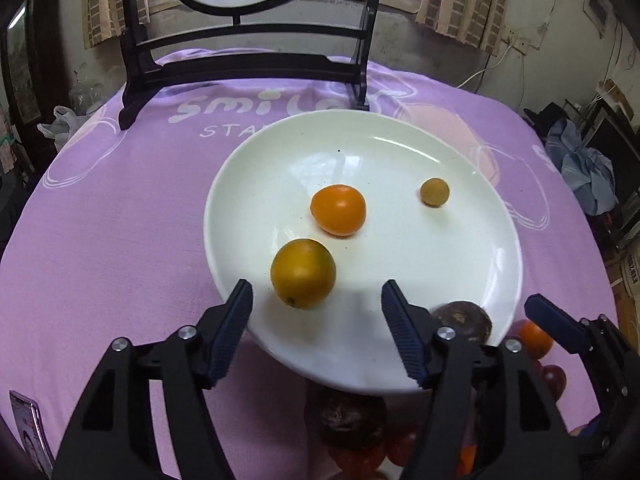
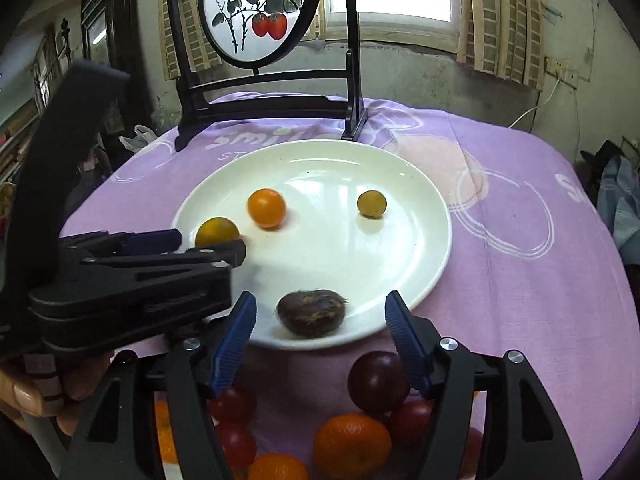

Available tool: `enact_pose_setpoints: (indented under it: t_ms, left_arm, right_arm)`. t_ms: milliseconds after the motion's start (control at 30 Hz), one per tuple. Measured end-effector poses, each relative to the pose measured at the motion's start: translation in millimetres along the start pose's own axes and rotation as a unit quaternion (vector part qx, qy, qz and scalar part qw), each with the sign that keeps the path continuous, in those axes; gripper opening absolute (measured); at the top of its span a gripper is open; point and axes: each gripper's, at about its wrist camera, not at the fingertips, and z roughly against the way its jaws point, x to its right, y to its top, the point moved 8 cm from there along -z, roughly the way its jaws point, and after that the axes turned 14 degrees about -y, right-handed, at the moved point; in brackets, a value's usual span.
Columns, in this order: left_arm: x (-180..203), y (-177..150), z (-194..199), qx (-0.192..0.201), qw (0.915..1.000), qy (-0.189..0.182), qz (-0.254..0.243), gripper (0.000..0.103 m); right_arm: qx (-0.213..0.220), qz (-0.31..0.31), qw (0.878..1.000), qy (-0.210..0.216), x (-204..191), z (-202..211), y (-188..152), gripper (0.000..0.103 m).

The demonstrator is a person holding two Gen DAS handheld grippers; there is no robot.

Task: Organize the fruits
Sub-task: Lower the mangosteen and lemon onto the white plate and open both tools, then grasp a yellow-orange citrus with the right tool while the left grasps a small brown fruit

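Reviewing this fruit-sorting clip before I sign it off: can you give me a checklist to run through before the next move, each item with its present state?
1. Left tongs open, nothing between the pads: ok.
2. Right tongs open, dark brown fruit lying free on the plate between them: ok.
3. White plate flat on the purple cloth: ok.
4. Yellow-orange fruit fully on the plate, near its rim: ok.
5. All fruit sorted: not ok, loose fruit pile remains on the cloth.
6. Fruit at rest: cannot tell.
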Motion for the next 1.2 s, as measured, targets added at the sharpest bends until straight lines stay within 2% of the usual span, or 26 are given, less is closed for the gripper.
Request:
enact_pose_setpoints:
  t_ms: [33, 100, 167, 267, 467, 567, 633, 700, 767, 833, 1067, 1200]
  left_arm:
    - [0, 0, 10, 0.014, 0.9999, 0.007, -0.004, 0.08]
    - [4, 0, 31, 0.043, 0.9988, 0.011, -0.022, 0.085]
    - [8, -2, 45, 0.053, 0.9977, 0.015, -0.04, 0.089]
    - [8, -10, 63, 0.06, 0.9972, 0.016, -0.041, 0.091]
    - [8, -51, 78, 0.035, 0.9989, -0.003, -0.031, 0.093]
    - [10, -75, 81, 0.023, 0.9992, -0.008, -0.032, 0.094]
    - [11, -89, 80, 0.017, 0.9991, -0.014, -0.037, 0.094]
    - [9, -100, 78, 0.017, 0.9986, -0.006, -0.049, 0.094]
    - [4, -107, 76, 0.017, 0.9988, 0.003, -0.046, 0.094]
    - [-2, -111, 75, 0.014, 0.9994, -0.009, -0.031, 0.094]
    - [-13, -108, 76, 0.015, 0.9997, -0.013, -0.013, 0.094]
    - [-15, -110, 73, -0.001, 0.9993, -0.036, 0.006, 0.094]
  right_arm:
    - [-0.001, -0.006, 1.0, 0.009, 3, 5, -1, 0.068]
    - [0.005, -0.008, 1.0, 0.013, 6, 14, 0, 0.069]
    - [0.018, -0.01, 1.0, 0.011, 11, 27, 2, 0.07]
    - [0.034, -0.02, 0.999, 0.011, 18, 45, -1, 0.076]
    - [0.034, -0.017, 0.999, 0.003, 25, 62, -35, 0.078]
    - [0.023, -0.029, 0.999, 0.006, 30, 63, -57, 0.078]
    - [0.011, -0.039, 0.999, 0.006, 32, 60, -71, 0.083]
    - [0.002, -0.034, 0.999, 0.004, 28, 59, -81, 0.084]
    - [0.006, -0.014, 1.0, 0.018, 15, 65, -86, 0.084]
    - [0.011, 0.002, 1.0, 0.027, 5, 69, -89, 0.086]
    - [-0.013, 0.042, 0.999, 0.028, -20, 68, -104, 0.087]
    - [-0.021, 0.051, 0.998, 0.021, -23, 73, -109, 0.087]
